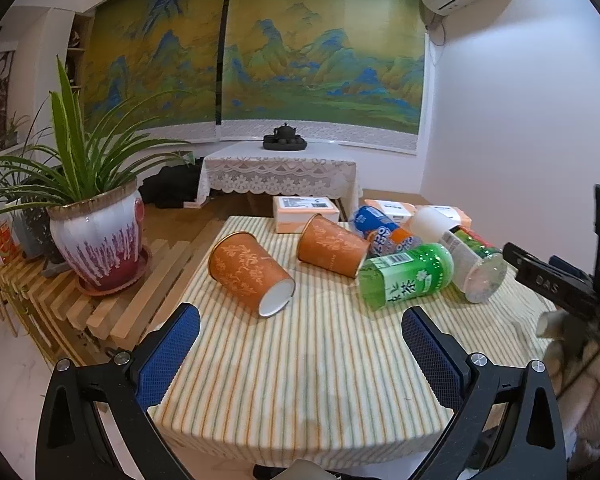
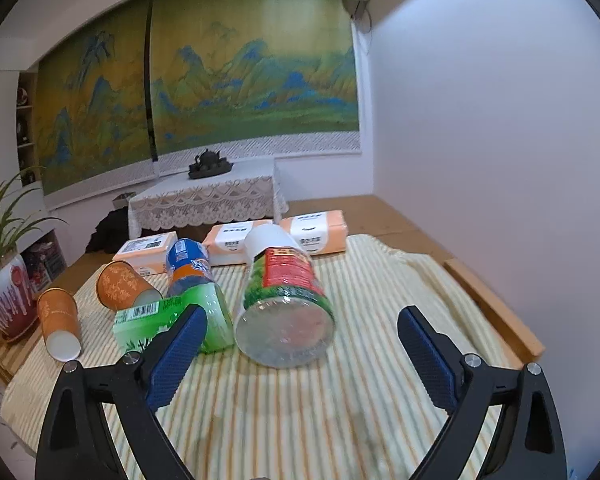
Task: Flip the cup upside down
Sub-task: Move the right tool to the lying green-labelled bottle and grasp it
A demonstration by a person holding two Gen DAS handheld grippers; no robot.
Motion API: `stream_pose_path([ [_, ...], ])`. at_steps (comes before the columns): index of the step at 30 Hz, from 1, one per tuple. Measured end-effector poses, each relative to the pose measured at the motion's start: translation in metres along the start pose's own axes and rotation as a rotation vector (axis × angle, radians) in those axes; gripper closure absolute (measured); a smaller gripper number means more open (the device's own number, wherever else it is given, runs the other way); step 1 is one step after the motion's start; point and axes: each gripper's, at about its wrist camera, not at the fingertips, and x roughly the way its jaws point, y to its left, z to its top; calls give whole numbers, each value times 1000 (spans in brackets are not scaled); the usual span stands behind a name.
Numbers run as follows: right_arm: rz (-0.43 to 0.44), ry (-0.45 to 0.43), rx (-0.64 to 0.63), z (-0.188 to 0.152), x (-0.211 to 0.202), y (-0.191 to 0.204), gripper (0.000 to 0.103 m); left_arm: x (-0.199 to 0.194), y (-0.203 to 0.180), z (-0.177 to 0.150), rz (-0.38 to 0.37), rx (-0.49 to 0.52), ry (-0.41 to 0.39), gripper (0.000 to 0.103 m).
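Two orange cups [image 1: 250, 276] [image 1: 332, 248] lie toppled on striped cloth [image 1: 320, 360]; left gripper [image 1: 300, 344] spread wide, empty, near cup at eleven o'clock; right gripper [image 2: 302, 344] likewise released, jar [image 2: 284, 304] at twelve.

Green btl [image 1: 406, 276], jar [image 2: 286, 304], plant pot [image 1: 98, 240] nearby

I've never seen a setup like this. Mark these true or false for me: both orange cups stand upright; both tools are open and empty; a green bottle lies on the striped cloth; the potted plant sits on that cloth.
1. Both orange cups stand upright. False: the near cup and far cup lie on their sides.
2. Both tools are open and empty. True: left tool, right tool.
3. A green bottle lies on the striped cloth. True.
4. The potted plant sits on that cloth. False: it stands on a slatted wooden bench beside it.
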Motion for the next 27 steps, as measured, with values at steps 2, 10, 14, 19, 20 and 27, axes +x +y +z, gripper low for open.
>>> stream_pose_path([
  [2, 2, 22, -3, 4, 15, 3, 6, 3, 4, 0, 6, -5, 1, 1],
  [10, -11, 113, -15, 7, 62, 5, 6, 14, 24, 0, 29, -31, 8, 1],
  [14, -8, 155, -15, 6, 74, 3, 6, 19, 30, 1, 29, -39, 13, 1],
  [19, 8, 196, -28, 4, 84, 3, 6, 21, 29, -1, 38, -26, 23, 1],
  [20, 10, 208, -27, 4, 85, 3, 7, 21, 29, -1, 39, -26, 23, 1],
  [27, 21, 236, -36, 0, 85, 4, 20, 18, 31, -1, 51, -22, 22, 1],
])
